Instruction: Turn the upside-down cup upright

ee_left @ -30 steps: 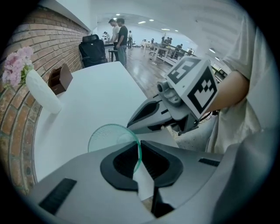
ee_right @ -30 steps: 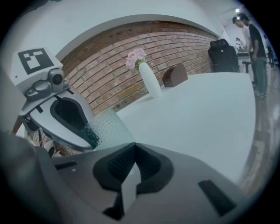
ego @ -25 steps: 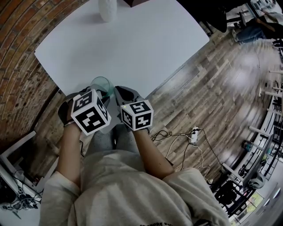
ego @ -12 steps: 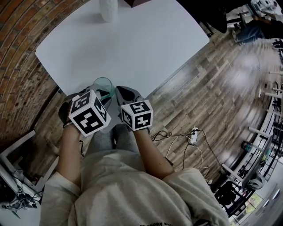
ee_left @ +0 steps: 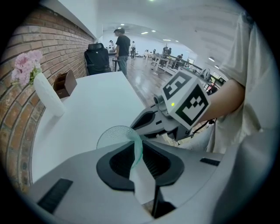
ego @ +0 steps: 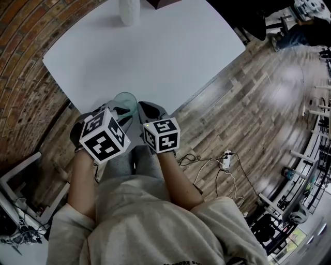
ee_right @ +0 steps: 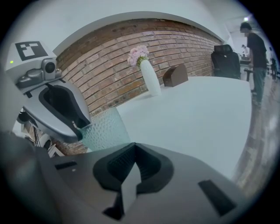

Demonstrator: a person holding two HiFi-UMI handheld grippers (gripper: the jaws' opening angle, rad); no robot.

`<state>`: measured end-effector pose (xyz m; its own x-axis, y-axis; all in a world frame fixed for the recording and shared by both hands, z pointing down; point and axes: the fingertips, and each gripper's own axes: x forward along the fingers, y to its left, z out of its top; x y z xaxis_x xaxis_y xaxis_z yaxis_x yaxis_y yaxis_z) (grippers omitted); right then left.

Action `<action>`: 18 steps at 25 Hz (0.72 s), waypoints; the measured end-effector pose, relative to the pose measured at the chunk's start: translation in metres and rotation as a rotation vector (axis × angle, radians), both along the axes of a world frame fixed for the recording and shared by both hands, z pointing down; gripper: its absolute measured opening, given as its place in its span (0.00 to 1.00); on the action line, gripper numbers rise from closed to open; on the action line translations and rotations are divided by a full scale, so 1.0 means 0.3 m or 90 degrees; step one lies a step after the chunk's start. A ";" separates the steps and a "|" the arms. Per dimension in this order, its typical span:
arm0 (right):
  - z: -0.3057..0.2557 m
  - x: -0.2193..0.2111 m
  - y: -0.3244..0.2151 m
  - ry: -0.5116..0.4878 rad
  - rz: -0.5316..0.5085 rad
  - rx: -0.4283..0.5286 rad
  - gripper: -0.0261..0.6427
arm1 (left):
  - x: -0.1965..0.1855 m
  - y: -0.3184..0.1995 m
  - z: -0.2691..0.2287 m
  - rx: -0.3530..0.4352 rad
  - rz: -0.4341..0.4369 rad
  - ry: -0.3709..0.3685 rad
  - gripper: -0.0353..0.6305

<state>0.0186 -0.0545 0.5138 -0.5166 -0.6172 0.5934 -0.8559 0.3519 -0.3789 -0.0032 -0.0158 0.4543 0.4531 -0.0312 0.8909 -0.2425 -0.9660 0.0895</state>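
Observation:
A clear, greenish, dimpled glass cup (ego: 125,101) stands mouth-up at the near edge of the white table (ego: 155,52). My left gripper (ego: 119,111) points steeply down at its near rim. In the left gripper view the cup's wall (ee_left: 136,146) runs between the jaws of the left gripper (ee_left: 139,152), which are opening, with a thin gap beside the glass. My right gripper (ego: 143,107) is shut and empty, just right of the cup and not touching it. In the right gripper view the cup (ee_right: 104,130) stands left of the right gripper (ee_right: 133,168).
A white vase (ego: 129,10) with pink flowers (ee_right: 138,54) stands at the table's far side, with a brown box (ee_right: 176,74) beside it. A brick wall (ego: 20,77) runs along the table's left. The table's near edge (ego: 170,111) lies right under my grippers. People stand far off (ee_left: 122,41).
The left gripper's marker cube has slid slightly back toward me, away from the cup. The cup stays upright on the table. The right gripper has not moved.

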 end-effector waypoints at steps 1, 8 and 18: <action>0.001 0.000 0.001 0.000 0.000 0.000 0.05 | 0.002 -0.004 -0.007 0.006 -0.003 0.005 0.12; 0.004 -0.001 0.014 0.004 0.000 -0.001 0.05 | -0.001 0.009 -0.040 0.015 -0.012 0.032 0.12; 0.012 0.001 0.028 0.008 0.004 -0.002 0.05 | -0.001 0.011 -0.058 0.022 -0.041 0.070 0.12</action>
<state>0.0189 -0.0462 0.5174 -0.5058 -0.6179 0.6020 -0.8624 0.3458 -0.3697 -0.0036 -0.0125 0.4368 0.5441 -0.0928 0.8339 -0.2949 -0.9516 0.0865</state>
